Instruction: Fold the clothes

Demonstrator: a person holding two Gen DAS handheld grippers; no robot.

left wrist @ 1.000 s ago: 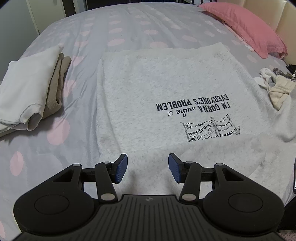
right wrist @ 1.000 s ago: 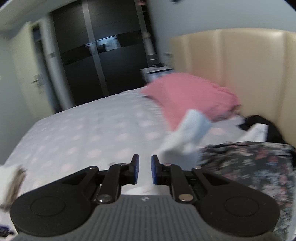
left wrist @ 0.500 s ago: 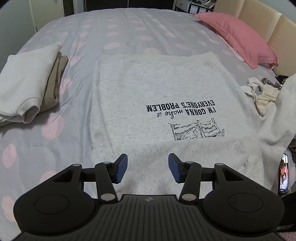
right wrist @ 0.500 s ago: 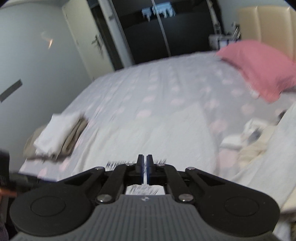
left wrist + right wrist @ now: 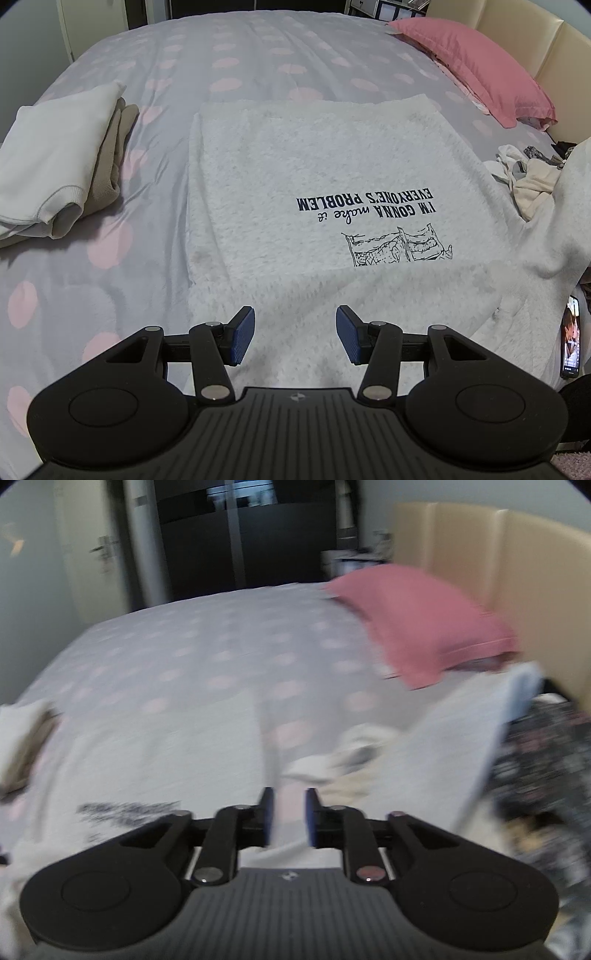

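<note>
A light grey fleece sweatshirt (image 5: 325,192) with dark upside-down lettering lies spread flat on the bed, its near part folded over toward me. My left gripper (image 5: 295,334) hovers open just above that near fold, with nothing between its blue pads. The right sleeve (image 5: 454,738) runs off to the right and ends in a pale blue cuff. In the blurred right wrist view my right gripper (image 5: 287,821) hangs over the sweatshirt's right side with its jaws a little apart; pale cloth shows in the gap, with no grip evident.
Folded white and beige clothes (image 5: 55,162) are stacked at the left of the polka-dot bed (image 5: 229,55). A pink pillow (image 5: 476,70) lies by the beige headboard. Loose cream garments (image 5: 532,181) and dark floral cloth (image 5: 539,760) sit at the right. A lit phone (image 5: 571,341) lies at the bed's edge.
The right gripper swung left, then back toward the pillow side; its jaws were shut half a second ago and now stand apart. The left gripper has drawn back slightly, staying open.
</note>
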